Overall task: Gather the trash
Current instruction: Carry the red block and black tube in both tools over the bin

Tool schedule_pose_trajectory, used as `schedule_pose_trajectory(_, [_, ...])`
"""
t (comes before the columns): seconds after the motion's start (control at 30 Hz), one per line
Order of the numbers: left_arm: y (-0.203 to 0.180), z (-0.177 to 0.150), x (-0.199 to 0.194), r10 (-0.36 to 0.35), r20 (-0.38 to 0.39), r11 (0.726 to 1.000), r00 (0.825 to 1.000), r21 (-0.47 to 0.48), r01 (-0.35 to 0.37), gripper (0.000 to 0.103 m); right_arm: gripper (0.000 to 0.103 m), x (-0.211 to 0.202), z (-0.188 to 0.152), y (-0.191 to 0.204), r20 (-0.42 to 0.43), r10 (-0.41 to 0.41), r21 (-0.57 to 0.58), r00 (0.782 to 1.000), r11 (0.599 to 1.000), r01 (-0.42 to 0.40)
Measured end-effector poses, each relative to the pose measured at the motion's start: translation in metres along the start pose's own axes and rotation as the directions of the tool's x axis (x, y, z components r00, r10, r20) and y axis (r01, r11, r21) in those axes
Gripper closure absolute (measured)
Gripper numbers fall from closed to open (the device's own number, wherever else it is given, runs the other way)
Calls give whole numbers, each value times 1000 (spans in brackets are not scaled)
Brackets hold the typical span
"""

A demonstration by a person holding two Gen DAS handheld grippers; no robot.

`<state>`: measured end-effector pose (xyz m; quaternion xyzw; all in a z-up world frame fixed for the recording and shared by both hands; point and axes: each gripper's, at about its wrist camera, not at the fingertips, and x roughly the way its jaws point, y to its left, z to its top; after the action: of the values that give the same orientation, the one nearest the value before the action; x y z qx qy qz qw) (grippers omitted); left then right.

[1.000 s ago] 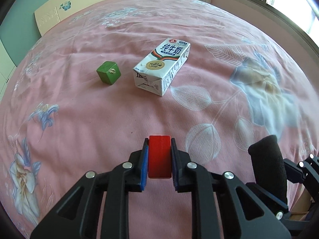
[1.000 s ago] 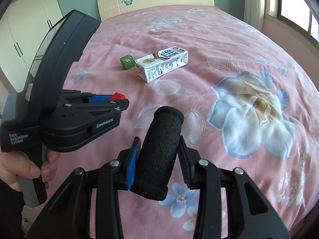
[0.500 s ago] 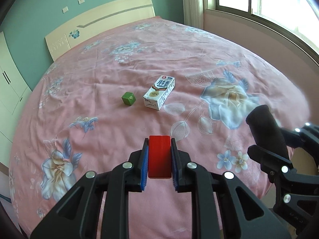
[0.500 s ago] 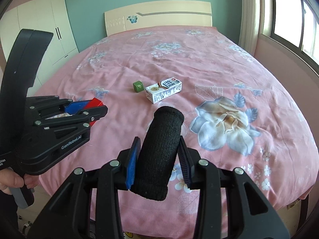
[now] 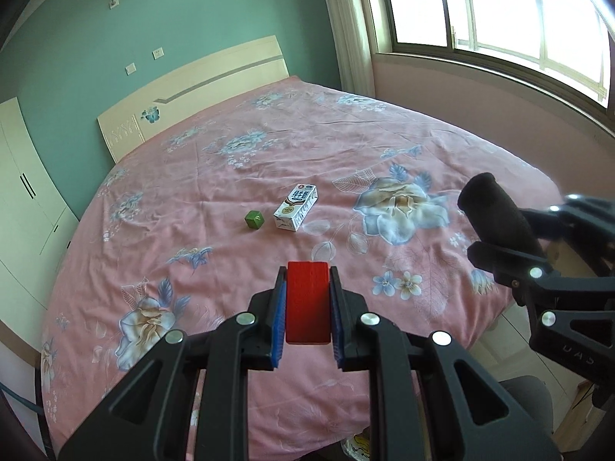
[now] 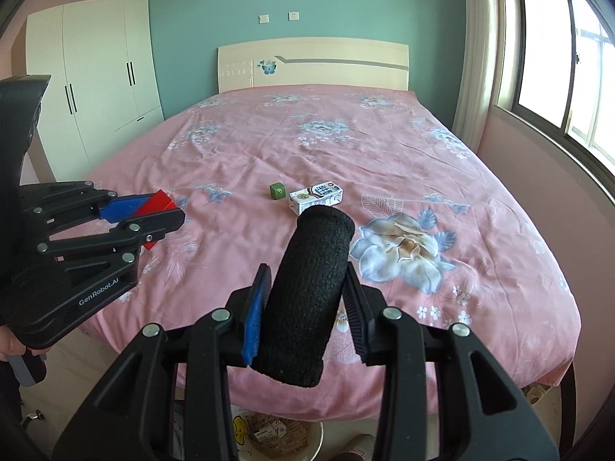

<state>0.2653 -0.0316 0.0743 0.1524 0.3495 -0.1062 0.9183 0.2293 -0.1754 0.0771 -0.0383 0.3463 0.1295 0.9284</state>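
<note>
My left gripper (image 5: 307, 299) is shut on a red block (image 5: 307, 303) and holds it above the near edge of the bed; it also shows in the right wrist view (image 6: 153, 211). My right gripper (image 6: 307, 299) is shut on a black foam cylinder (image 6: 311, 292), which also shows in the left wrist view (image 5: 496, 215). A white milk carton (image 5: 296, 212) (image 6: 316, 196) lies on its side mid-bed, with a green cube (image 5: 254, 219) (image 6: 277, 190) just left of it. Both grippers are well back from them.
The pink floral bed (image 6: 346, 146) fills both views, with a headboard (image 6: 311, 61) at the far end. A white wardrobe (image 6: 96, 69) stands left, a window (image 6: 569, 61) right. A bin with paper scraps (image 6: 276, 434) sits on the floor below the bed's foot.
Both grippers have pulled back and up from the carton and cube to beyond the foot of the bed. Each still holds its object.
</note>
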Motion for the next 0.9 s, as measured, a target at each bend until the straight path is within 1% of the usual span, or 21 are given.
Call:
schedule_pose_trajectory(0.13, [-5, -20, -14, 2, -7, 1000, 1000, 11, -2, 81, 64, -16, -18, 5, -4, 6, -9, 1000, 1000, -6])
schedule_pose_trajectory(0.27, [-12, -43, -20, 3, -33, 999, 999, 39, -2, 81, 64, -24, -36, 10, -19, 15, -26, 1000, 1000, -16])
schedule_pose_trajectory(0.37, [-15, -60, -21, 2, -56, 999, 998, 48, 0, 81, 64, -21, -51, 15, -47, 22, -43, 999, 999, -24])
schedule_pose_trajectory(0.53, [-21, -92, -9, -12, -114, 998, 993, 54, 18, 81, 64, -9, -83, 23, -107, 31, -68, 994, 997, -39])
schedule_pose_trajectory(0.63, [-26, -112, 6, -28, -161, 998, 987, 52, 37, 81, 64, 4, -103, 24, -154, 54, -60, 987, 996, -64])
schedule_pose_trajectory(0.73, [-30, -134, 22, -44, -212, 997, 976, 48, 56, 81, 64, 19, -124, 27, -198, 56, -62, 979, 996, -70])
schedule_pose_trajectory(0.9, [-41, -170, 50, -77, -291, 995, 954, 44, 94, 81, 64, 46, -159, 29, -275, 68, -54, 959, 995, -86])
